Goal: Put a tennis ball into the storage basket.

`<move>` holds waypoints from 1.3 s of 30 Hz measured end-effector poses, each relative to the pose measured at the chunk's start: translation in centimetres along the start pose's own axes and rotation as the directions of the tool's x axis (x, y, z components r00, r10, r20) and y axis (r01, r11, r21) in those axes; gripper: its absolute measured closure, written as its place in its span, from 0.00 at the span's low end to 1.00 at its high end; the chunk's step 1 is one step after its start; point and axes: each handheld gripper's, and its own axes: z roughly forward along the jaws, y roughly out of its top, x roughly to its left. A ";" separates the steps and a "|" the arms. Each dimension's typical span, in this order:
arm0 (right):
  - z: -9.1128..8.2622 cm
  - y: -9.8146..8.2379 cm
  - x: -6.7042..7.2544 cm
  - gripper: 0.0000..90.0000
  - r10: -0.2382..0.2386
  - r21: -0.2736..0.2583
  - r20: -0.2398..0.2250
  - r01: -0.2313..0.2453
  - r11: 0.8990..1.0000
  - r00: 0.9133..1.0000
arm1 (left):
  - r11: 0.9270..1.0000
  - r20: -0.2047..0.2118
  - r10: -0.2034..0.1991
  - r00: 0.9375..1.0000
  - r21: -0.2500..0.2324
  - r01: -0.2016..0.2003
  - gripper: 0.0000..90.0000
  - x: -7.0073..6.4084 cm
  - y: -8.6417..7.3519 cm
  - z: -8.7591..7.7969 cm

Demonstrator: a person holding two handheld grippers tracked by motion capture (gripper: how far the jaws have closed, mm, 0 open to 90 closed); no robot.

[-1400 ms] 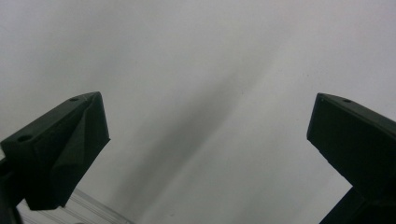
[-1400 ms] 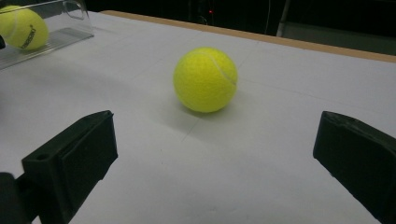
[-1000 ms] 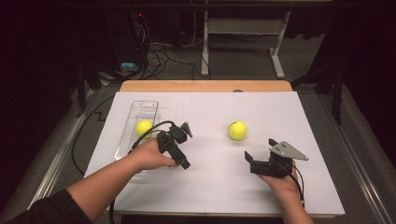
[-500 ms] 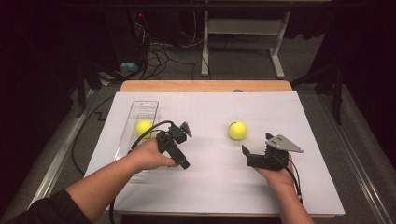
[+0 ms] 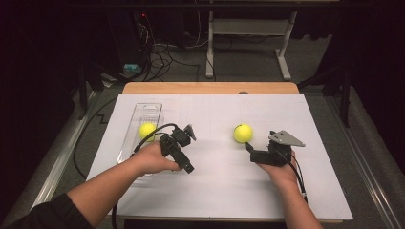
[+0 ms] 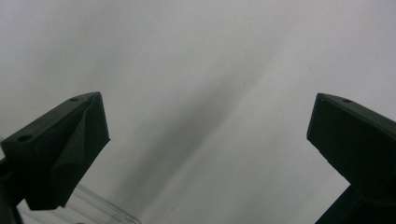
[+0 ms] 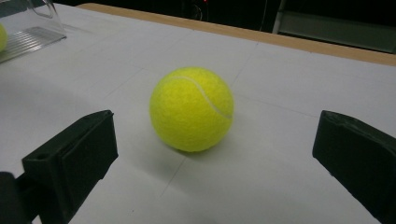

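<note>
white table cover (image 5: pixel 215 181), tennis ball (image 7: pixel 192 109) between right gripper's (image 7: pixel 210 163) spread jaws

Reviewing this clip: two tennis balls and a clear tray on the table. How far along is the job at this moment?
Apparently halfway. Done: one tennis ball lies in the clear tray. In hand: the right gripper, jaws open, is lined up on the second tennis ball, which sits on the white sheet, not yet gripped. The left gripper is open beside the tray, holding nothing. Left: grasp that ball and probably tray it.
</note>
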 end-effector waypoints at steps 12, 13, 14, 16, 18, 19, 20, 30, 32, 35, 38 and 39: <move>1.8 0.4 -0.1 0.01 0.015 0.028 -0.007 -0.015 1.000 1.000 | 1.000 0.007 0.004 1.000 0.003 -0.004 0.00 0.0 0.1 0.1; 1.9 0.4 -0.1 0.01 0.018 0.029 -0.009 -0.018 0.999 1.000 | 1.000 0.007 0.004 1.000 0.004 -0.004 0.00 0.0 0.1 0.2; 2.0 0.4 -0.1 0.01 0.018 0.033 -0.009 -0.018 0.999 1.000 | 1.000 0.004 0.004 1.000 0.004 -0.004 0.00 0.0 0.1 0.2; 2.4 0.5 0.0 0.01 0.016 0.041 -0.011 -0.015 0.999 1.000 | 1.000 0.011 0.003 1.000 0.005 -0.003 0.00 0.1 0.1 0.1; 2.8 0.7 0.0 0.01 0.014 0.046 -0.012 -0.014 0.999 1.000 | 1.000 0.009 0.001 1.000 0.003 -0.001 0.00 0.1 0.1 0.1; 2.9 0.7 0.0 0.01 0.013 0.049 -0.012 -0.013 0.999 1.000 | 1.000 0.006 0.001 1.000 0.002 -0.001 0.00 0.1 0.1 0.2; 3.0 0.8 0.1 0.01 0.017 0.050 -0.014 -0.016 0.999 1.000 | 1.000 0.006 0.000 1.000 0.001 0.000 0.00 0.1 0.1 0.2; 4.5 1.2 0.4 0.06 0.015 0.084 -0.037 -0.012 0.996 0.999 | 1.000 0.015 0.007 1.000 0.008 -0.007 0.00 0.1 0.1 0.3; 4.7 1.4 0.6 0.06 0.016 0.086 -0.043 -0.012 0.996 0.999 | 1.000 0.015 0.005 1.000 0.007 -0.005 0.00 0.1 0.1 0.3; 5.2 1.7 0.8 0.07 0.012 0.103 -0.045 -0.007 0.995 0.999 | 1.000 0.014 0.004 1.000 0.007 -0.004 0.00 0.2 0.1 0.3; 5.6 1.9 1.0 0.08 0.005 0.114 -0.045 0.000 0.993 0.999 | 1.000 0.011 0.003 1.000 0.006 -0.003 0.00 0.1 0.0 0.2; 5.8 1.9 1.0 0.09 0.006 0.120 -0.044 -0.001 0.993 0.999 | 1.000 0.011 0.002 1.000 0.006 -0.002 0.00 0.1 0.0 0.2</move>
